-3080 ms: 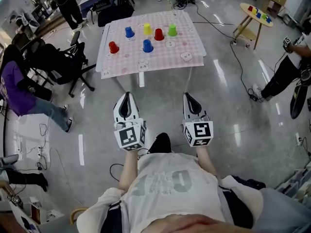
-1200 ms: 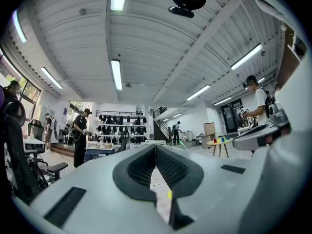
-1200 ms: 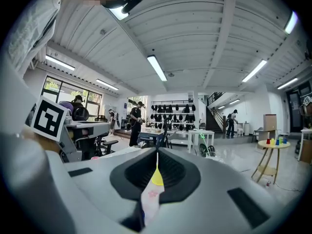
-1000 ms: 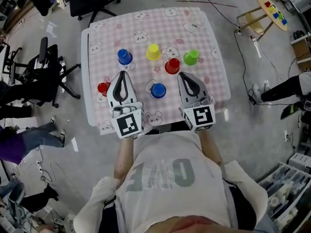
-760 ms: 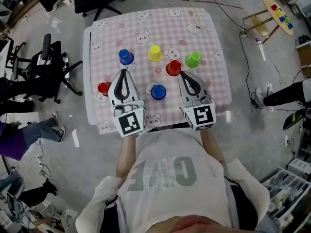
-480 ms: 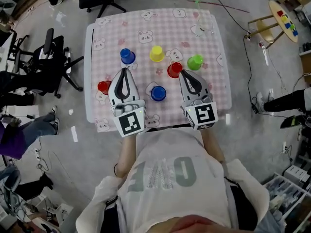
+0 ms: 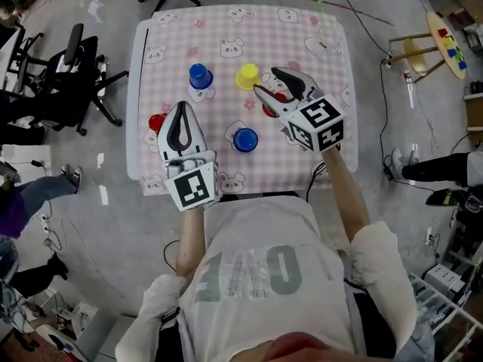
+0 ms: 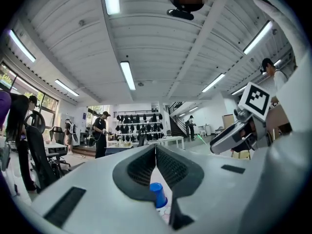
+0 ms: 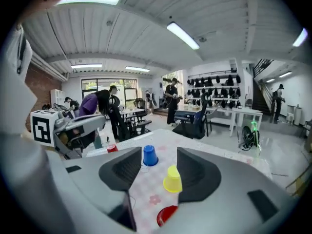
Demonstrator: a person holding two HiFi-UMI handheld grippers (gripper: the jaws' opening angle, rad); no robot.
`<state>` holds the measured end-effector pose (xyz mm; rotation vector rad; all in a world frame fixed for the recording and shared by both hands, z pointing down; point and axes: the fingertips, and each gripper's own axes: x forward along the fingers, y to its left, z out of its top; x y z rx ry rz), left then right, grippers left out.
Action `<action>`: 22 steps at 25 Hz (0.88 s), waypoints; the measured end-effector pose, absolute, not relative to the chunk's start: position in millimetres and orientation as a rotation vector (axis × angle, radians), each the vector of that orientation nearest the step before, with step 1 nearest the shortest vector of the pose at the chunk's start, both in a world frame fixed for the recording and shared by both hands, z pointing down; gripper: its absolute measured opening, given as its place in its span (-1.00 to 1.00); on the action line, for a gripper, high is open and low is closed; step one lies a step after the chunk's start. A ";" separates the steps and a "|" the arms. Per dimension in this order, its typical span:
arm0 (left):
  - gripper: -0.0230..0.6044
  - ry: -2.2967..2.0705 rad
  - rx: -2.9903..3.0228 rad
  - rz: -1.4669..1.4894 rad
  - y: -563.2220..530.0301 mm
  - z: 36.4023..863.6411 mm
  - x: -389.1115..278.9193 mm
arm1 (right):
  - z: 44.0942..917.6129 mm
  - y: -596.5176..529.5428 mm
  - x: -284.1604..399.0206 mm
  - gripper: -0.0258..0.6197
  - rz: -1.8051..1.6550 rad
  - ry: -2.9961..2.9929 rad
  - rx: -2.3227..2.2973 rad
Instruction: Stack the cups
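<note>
My right tongs (image 7: 266, 79) (image 9: 158, 155) are standing spread. The jaws have just been opening and they are pinching nothing. They are hanging over the right half of the table (image 7: 173, 44) and pointing to the far left. Low between the jaws the right red cup (image 7: 270, 110) (image 9: 168, 216) is showing, and neither pad is pressing on it. In the head view the tongs are covering most of this cup, and in the right gripper view a jaw is cutting off its near side. Farther along the same line the yellow cup (image 7: 247, 76) (image 9: 172, 179) and the far blue cup (image 7: 200, 75) (image 9: 149, 156) (image 8: 157, 195) are standing apart from each other.

My left tongs (image 7: 181, 111) (image 8: 156, 149) are pressed together at the tips and are holding nothing, over the near left part of the table. Through the gap under the tips only the far blue cup is peeping. The left red cup (image 7: 155, 121) (image 9: 112, 148) is standing just left of these tongs, which are hiding half of it. The near blue cup (image 7: 244, 139) is standing free between the two tongs.

I am counting five cups: two blue, two red, one yellow. All are sitting separately on the pink checked cloth.

At the left a black office chair (image 7: 75, 66) is standing. At the far right a round side table (image 7: 445, 40) is showing, and the coloured things on it are too small to tell.
</note>
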<state>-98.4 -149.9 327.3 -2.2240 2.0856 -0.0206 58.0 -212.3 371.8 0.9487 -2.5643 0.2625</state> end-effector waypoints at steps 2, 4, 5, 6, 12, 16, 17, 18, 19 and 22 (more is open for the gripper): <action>-0.84 2.114 -2.222 -0.073 -148.1 337.6 -106.1 | 391.1 -225.5 49.7 -0.24 0.270 -2.497 0.848; -0.84 2.145 -2.227 -0.107 -145.6 347.5 -111.2 | 412.1 -237.4 45.5 -0.23 0.277 -2.428 0.772; -0.84 2.160 -2.230 -0.114 -144.2 352.3 -112.9 | 422.5 -242.6 44.2 -0.21 0.285 -2.395 0.740; -0.84 2.172 -2.233 -0.116 -142.8 356.7 -114.1 | 432.4 -247.3 43.2 -0.20 0.292 -2.366 0.711; -0.84 2.214 -2.246 -0.134 -135.1 375.7 -118.9 | 479.3 -267.8 39.0 -0.09 0.354 -2.234 0.612; -0.84 2.259 -2.228 -0.141 -128.5 381.9 -125.4 | 501.0 -277.3 37.8 -0.09 0.394 -2.168 0.596; -0.84 2.265 -2.224 -0.146 -127.0 383.0 -127.4 | 504.8 -278.4 37.9 -0.09 0.398 -2.155 0.593; -0.84 2.272 -2.219 -0.152 -125.3 385.0 -129.8 | 507.6 -279.3 38.1 -0.09 0.399 -2.145 0.592; -0.84 2.280 -2.214 -0.154 -124.0 386.7 -132.4 | 509.9 -280.1 38.6 -0.09 0.397 -2.136 0.594; -0.84 2.303 -2.196 -0.156 -121.4 388.7 -139.5 | 514.0 -282.0 40.2 -0.18 0.382 -2.117 0.603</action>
